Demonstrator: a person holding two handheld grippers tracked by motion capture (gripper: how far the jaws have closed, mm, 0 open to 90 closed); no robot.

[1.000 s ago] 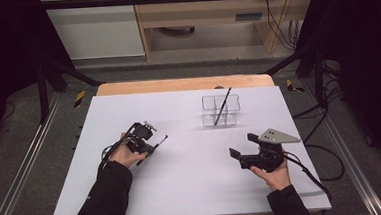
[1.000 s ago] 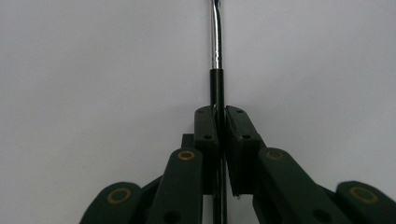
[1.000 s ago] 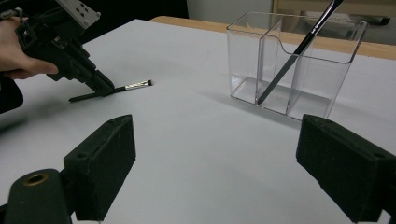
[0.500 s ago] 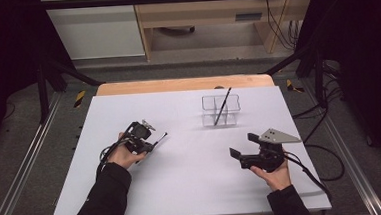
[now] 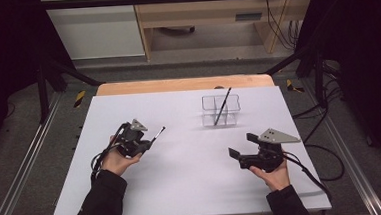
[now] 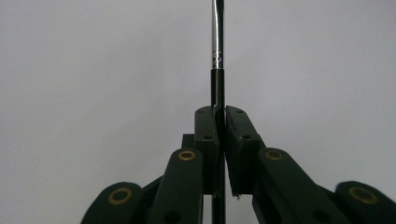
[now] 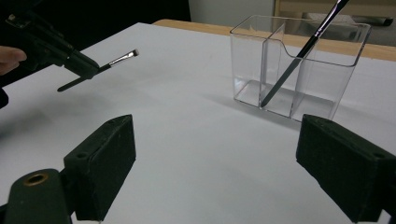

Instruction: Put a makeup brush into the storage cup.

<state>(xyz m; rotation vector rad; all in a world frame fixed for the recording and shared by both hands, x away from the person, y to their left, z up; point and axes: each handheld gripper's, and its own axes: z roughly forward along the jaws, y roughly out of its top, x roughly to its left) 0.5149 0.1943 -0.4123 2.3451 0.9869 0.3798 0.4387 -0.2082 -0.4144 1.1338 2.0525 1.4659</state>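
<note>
While pinched by its handle in left claw (image 5: 146, 143) above table (image 5: 183, 188) mid-left, brush (image 5: 158, 134) best carried tip-high toward clear organizer (image 5: 221, 110) near far edge, then lowered beside leaning brush (image 5: 223, 107); right claw (image 5: 245, 144) spread, idle.

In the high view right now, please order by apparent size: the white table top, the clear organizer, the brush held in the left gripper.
1. White table top, by far the largest.
2. Clear organizer, a small two-compartment box.
3. Brush in the left gripper: just a thin short tip shows past the jaws, so its full length is unsure.
</note>
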